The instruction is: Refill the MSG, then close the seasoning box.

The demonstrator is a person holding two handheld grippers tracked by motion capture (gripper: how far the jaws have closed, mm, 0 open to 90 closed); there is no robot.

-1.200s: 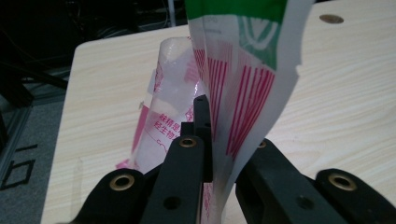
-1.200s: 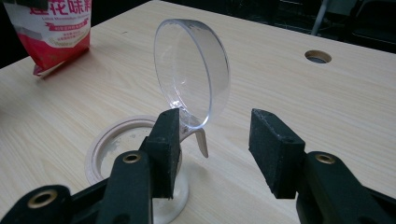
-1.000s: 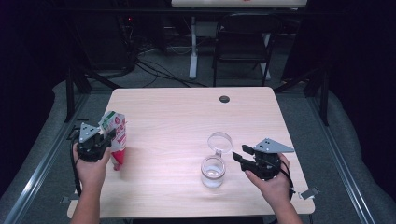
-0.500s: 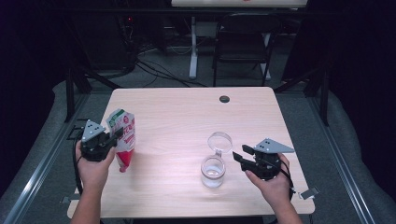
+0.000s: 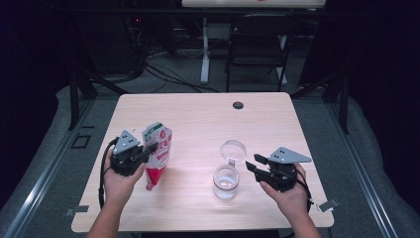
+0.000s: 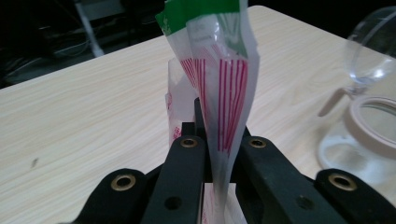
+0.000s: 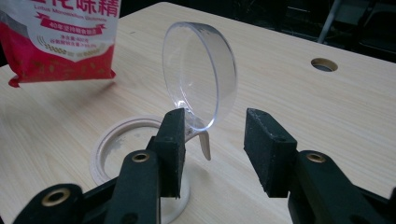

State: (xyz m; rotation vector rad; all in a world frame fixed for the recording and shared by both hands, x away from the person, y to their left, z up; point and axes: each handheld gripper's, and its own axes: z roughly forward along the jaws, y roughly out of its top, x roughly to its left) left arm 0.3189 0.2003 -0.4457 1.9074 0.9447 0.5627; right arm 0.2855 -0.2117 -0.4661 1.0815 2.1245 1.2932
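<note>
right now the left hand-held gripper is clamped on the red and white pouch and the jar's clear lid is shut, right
Not quite. The left hand-held gripper is clamped on the pouch, but the jar has its clear lid flipped open and standing up, as the right gripper view shows.

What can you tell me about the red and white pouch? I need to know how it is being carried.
The pouch is a soft plastic bag, white above and red below, with a green top edge, red stripes on its side and printed lettering. It hangs upright above the table, pinched near its top between the shut jaws of the left gripper.
</note>
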